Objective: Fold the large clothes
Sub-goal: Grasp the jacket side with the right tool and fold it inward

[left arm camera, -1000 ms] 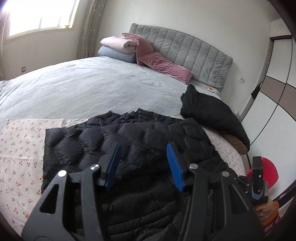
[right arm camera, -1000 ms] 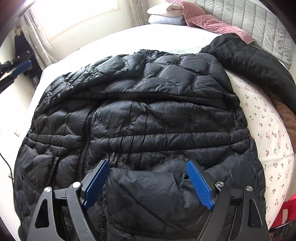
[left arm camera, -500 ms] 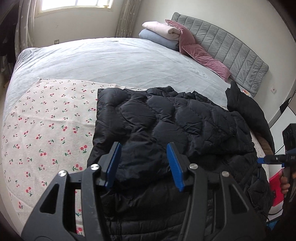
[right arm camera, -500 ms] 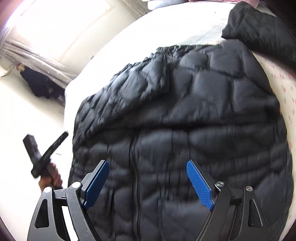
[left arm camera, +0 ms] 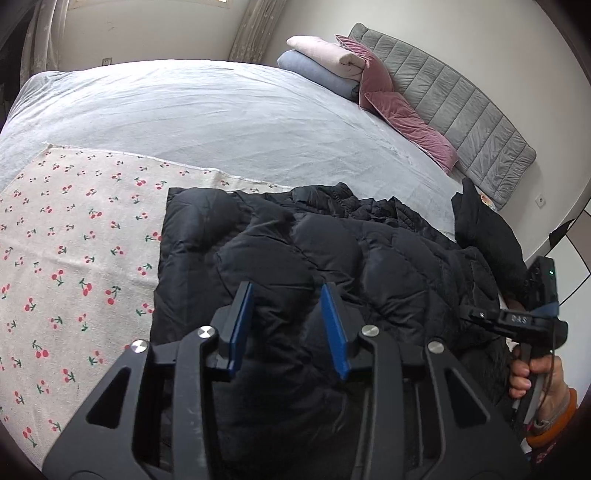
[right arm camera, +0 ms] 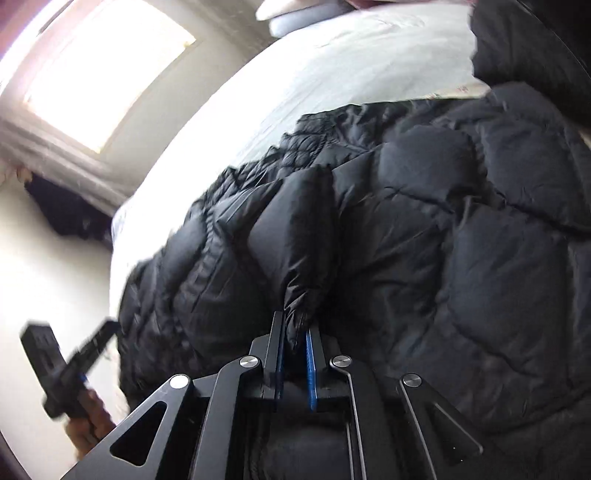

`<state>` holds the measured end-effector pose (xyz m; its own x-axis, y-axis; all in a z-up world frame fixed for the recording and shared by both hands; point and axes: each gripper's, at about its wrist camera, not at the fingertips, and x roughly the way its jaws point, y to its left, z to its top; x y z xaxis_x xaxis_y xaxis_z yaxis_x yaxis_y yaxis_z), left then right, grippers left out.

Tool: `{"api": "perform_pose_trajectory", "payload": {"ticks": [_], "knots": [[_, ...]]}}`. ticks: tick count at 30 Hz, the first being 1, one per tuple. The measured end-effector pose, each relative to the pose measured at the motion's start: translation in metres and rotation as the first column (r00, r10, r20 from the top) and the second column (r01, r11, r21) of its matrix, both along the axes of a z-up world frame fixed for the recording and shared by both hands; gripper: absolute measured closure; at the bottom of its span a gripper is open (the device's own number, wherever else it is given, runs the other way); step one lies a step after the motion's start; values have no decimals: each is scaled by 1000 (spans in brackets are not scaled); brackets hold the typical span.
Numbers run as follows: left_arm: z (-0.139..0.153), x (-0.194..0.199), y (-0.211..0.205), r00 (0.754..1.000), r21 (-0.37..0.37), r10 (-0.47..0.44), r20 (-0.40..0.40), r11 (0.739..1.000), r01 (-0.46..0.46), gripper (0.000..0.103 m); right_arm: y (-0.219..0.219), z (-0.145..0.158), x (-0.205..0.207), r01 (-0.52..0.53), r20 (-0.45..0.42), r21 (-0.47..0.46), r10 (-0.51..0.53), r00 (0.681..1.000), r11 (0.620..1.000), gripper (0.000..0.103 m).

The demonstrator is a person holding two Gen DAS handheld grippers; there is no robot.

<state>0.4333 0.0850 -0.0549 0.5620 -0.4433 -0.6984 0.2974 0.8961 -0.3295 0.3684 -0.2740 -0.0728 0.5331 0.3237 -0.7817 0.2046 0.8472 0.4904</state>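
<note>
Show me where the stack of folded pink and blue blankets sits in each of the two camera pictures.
Left wrist view: the folded pink and blue blankets sit at top centre-right, against the grey headboard.
Right wrist view: blankets blurred at the top edge, centre.
Shared landmark: the black puffer jacket spread on the bed.

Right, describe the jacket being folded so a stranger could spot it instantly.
Start at the bed with the grey padded headboard. At its foot lies a cherry-print cloth, and the quilted black puffer jacket is spread partly on it. Unlike the smooth black coat beside it, it has puffy stitched panels.
</note>
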Motion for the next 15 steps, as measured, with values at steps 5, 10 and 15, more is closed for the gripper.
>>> {"api": "perform_pose_trajectory", "payload": {"ticks": [5, 10, 15], "knots": [[-46, 5, 10, 997, 159, 73, -37, 985, -66, 67, 14, 3, -14, -38, 27, -216, 45, 999, 976, 94], [-40, -5, 11, 994, 198, 99, -40, 976, -89, 63, 3, -2, -13, -9, 2, -179, 9, 1000, 984, 84], [-9, -36, 10, 996, 222, 86, -5, 972, -83, 25, -10, 19, -44, 0, -14, -174, -3, 1000, 985, 48]]}}
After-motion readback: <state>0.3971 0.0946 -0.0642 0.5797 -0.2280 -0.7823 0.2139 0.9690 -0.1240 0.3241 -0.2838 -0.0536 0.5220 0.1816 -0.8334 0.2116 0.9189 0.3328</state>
